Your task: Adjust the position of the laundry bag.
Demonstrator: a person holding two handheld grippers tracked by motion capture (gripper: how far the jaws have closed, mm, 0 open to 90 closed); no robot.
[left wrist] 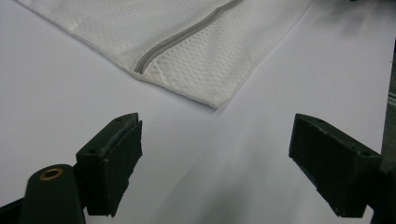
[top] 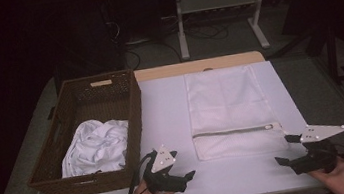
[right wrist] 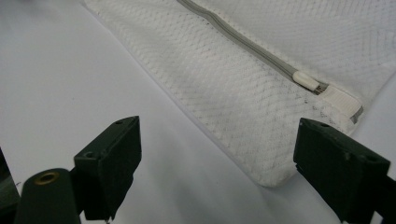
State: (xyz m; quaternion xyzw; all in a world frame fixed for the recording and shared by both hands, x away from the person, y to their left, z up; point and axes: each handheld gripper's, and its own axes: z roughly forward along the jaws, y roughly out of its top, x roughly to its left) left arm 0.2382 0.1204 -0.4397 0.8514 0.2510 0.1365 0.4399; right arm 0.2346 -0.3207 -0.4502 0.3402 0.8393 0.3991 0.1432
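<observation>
At the left, the white garment [top: 96, 146] lay in the wicker basket [top: 133, 107], untouched. My left tongs [top: 182, 172] gaped wide and empty near the mesh laundry bag [top: 231, 104], its zipper [top: 237, 130] closed. My right tongs [top: 287, 148] gaped too. Nothing was done yet.

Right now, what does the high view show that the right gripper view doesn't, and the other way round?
High view alone: the brown wicker basket at the table's left holding crumpled white cloth, the left gripper, and the whole white mesh laundry bag lying flat.

Right gripper view alone: up close, the grey zipper's white pull at the end of its track, and the near corner of the bag's weave.

Both: the mesh bag with its zipper, the white table cover, and the right gripper, jaws open with nothing between them.
</observation>
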